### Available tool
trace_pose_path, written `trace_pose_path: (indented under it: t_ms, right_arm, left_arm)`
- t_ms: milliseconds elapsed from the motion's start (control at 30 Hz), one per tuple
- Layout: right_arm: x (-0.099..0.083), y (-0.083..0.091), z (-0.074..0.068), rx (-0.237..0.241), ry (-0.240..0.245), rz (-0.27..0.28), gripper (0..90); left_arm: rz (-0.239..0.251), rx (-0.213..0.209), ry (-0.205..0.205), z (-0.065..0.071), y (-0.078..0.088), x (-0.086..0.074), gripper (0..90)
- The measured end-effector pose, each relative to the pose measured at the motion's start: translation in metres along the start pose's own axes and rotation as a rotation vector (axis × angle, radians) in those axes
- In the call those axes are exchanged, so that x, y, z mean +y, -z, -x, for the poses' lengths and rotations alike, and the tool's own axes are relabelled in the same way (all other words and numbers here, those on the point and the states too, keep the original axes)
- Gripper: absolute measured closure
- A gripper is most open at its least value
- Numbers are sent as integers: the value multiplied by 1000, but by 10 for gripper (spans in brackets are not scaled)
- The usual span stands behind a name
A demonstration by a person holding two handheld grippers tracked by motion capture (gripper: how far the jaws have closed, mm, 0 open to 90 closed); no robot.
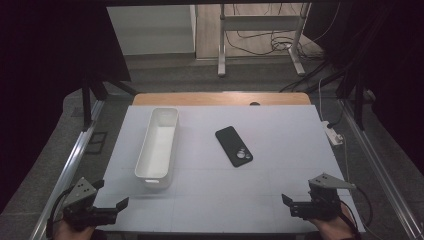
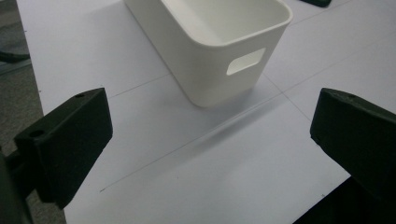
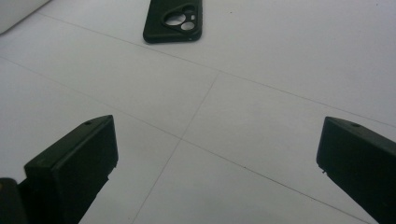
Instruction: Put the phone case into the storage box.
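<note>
Left gripper (image 1: 102,197): at the near left corner of the table, held in a hand (image 1: 70,231) that enters from the bottom edge; jaws wide apart with nothing between them; it points towards the bin's near end; in the left gripper view (image 2: 205,154) bare table surface lies between the two black jaws
Right gripper (image 1: 290,205): at the near right corner, held in a hand (image 1: 332,229); jaws wide apart, nothing between them; in the right gripper view (image 3: 215,158) bare table lies between the jaws, with the phone case ahead
Table (image 1: 250,170): white top marked by thin seam lines; a wooden edge shows at its far side
Bin (image 1: 159,146): white, long, open-topped, lying lengthwise left of centre; a handle slot in its near end wall (image 2: 245,61); inside looks empty
Phone case (image 1: 233,145): black, flat on the table right of the bin and well apart from it; camera cut-outs at its near end (image 3: 175,21); well apart from both grippers
Floor beyond: grey; metal stand legs (image 1: 221,45) and loose cables (image 1: 265,42)
</note>
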State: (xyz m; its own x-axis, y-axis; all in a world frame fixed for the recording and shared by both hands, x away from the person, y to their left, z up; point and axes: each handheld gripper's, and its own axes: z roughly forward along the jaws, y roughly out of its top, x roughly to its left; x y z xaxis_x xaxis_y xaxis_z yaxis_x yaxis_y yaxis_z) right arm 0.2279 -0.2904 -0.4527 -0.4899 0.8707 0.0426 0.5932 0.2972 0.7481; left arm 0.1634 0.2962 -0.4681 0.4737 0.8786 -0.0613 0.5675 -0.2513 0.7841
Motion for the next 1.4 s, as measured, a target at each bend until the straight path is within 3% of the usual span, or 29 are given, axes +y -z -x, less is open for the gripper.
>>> trace_pose_path:
  t_ms: [367,933,1400]
  right_arm:
    - [1,-2,1,10,-9,-17,0]
    - [4,-6,0,24,-1,-38,0]
    - [10,-12,2,65,0,-64,0]
  left_arm:
    - [-7,-5,-26,2,-1,0,1]
    - [-10,-16,-14,-1,-1,0,5]
    - [-10,-24,-3,-1,-1,0,7]
